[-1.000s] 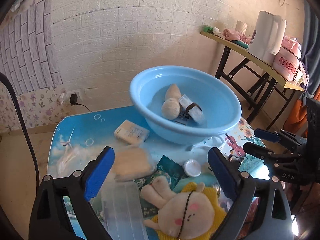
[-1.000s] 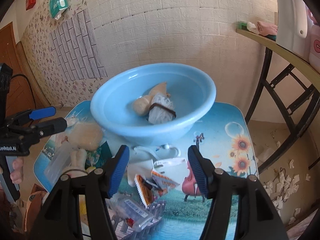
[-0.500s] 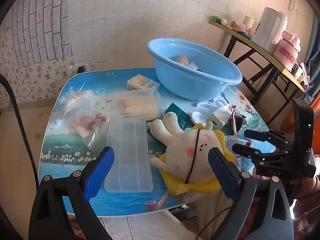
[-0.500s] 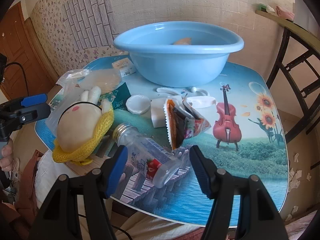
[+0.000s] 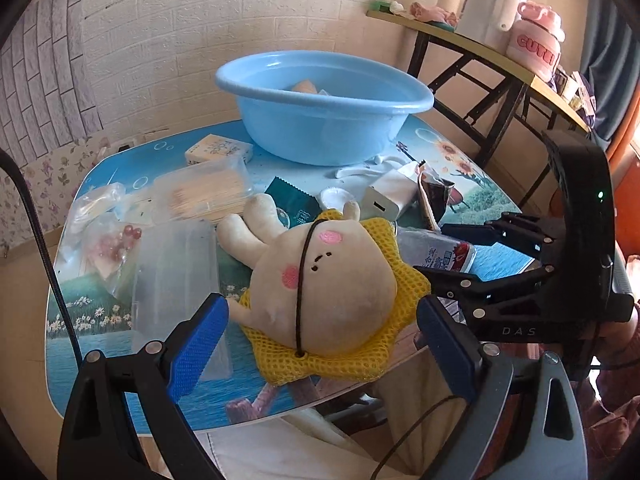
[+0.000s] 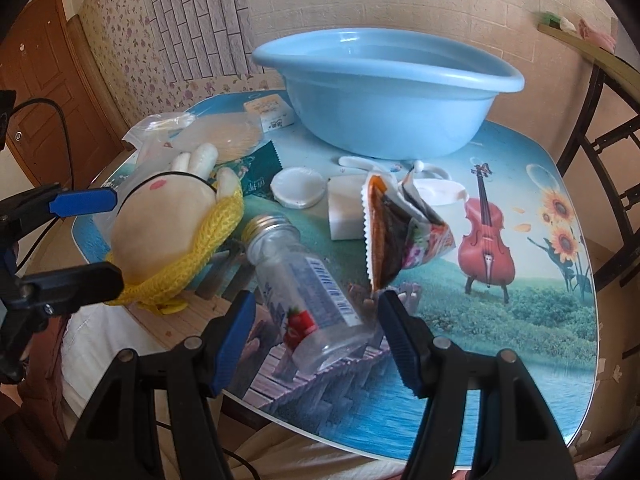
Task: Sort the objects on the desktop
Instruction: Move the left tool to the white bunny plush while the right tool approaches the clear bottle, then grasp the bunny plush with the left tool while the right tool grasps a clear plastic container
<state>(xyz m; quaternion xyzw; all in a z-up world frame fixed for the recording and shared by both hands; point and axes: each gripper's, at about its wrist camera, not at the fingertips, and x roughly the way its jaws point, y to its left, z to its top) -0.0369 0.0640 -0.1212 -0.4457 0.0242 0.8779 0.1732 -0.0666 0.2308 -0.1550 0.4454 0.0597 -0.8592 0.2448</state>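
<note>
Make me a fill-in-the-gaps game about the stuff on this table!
1. The big basin at the back of the table is light ____.
2. The plush toy lies on a knitted mat that is ____.
3. The clear bottle lies on its side between the open fingers of the ____ gripper.
4. The instrument painted on the table, by the sunflowers, is a ____.

Missing words: blue; yellow; right; violin

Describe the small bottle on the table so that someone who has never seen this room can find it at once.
Start at the big blue basin at the back of the table, then come to the near edge. The bottle lies on its side beside the plush toy. Only it is clear, with a silver threaded neck and a strawberry on its label.
</note>
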